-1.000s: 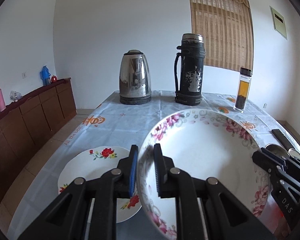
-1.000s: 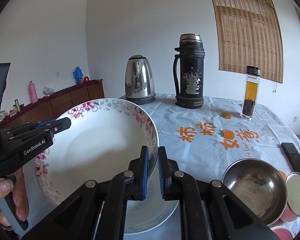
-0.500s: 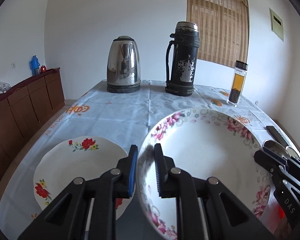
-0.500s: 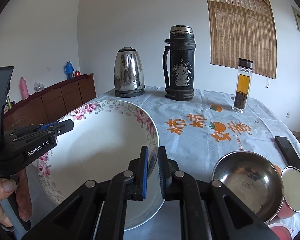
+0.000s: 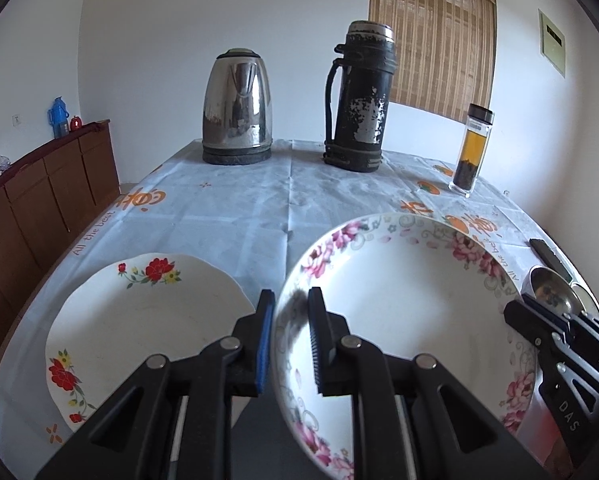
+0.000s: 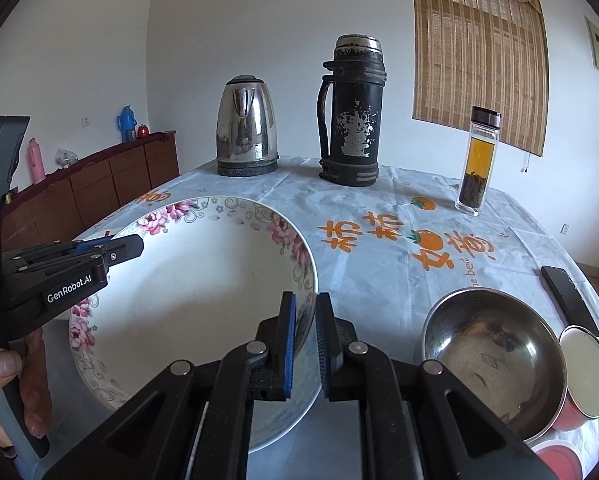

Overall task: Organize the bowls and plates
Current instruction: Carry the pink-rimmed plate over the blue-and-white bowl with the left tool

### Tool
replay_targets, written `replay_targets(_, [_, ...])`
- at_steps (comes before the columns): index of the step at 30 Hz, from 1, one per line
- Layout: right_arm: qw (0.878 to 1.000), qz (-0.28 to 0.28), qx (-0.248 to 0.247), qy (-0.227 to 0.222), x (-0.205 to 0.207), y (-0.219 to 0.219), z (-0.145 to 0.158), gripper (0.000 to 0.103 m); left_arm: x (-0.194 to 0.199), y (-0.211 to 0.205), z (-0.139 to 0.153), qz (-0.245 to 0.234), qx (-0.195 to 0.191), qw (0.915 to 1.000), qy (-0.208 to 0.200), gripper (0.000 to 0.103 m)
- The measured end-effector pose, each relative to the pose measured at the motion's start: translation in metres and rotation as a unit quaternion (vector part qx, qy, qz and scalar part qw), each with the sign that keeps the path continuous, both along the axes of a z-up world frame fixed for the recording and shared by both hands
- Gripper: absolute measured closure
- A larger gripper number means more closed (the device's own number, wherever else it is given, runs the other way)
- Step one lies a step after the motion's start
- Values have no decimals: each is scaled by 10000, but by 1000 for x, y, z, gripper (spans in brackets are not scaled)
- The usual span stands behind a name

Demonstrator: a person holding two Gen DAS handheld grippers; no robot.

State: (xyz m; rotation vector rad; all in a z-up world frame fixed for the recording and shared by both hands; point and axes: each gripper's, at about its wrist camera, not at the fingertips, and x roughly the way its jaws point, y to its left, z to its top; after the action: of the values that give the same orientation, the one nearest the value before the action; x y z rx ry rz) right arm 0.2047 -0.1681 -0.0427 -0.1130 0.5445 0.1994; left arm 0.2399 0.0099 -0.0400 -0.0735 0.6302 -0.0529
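Note:
A large white bowl with pink flowers point(image 5: 411, 312) point(image 6: 187, 288) is held between both grippers above the table. My left gripper point(image 5: 291, 308) is shut on its left rim. My right gripper point(image 6: 305, 312) is shut on its right rim. A white plate with red flowers point(image 5: 139, 320) lies on the table to the left of the bowl. A steel bowl point(image 6: 491, 352) sits on the table to the right, with its edge also in the left wrist view point(image 5: 547, 284).
A steel kettle point(image 5: 237, 108), a black thermos point(image 5: 361, 100) and a tea bottle point(image 5: 471, 148) stand at the table's far side. A black phone point(image 6: 571, 300), a red-lidded cup point(image 6: 583, 384) and a wooden sideboard point(image 5: 39, 196) at the left are near.
Both grippers and the flowered bowl have moved forward and down slightly toward the table. The red-flowered plate now shows more fully to the left.

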Motion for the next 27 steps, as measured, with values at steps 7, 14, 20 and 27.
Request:
replay_targets(7, [9998,-80,-138,123,4,1,-7,92,4,-4,-7,-78,27,9998,163,90])
replay_targets(14, [9994,-122,-237,242,7,1,-12,92,7,-7,-13,-116,97,9995,288,89])
replay_targets(20, [9992,-148,-242,291,9,0,-13,92,9,-9,-16,-143,133,9992,339,89])
replay_targets(27, [9988,-159,-270,373,10,0,-15,92,11,-11,-19,-183,184,9988,411,89])
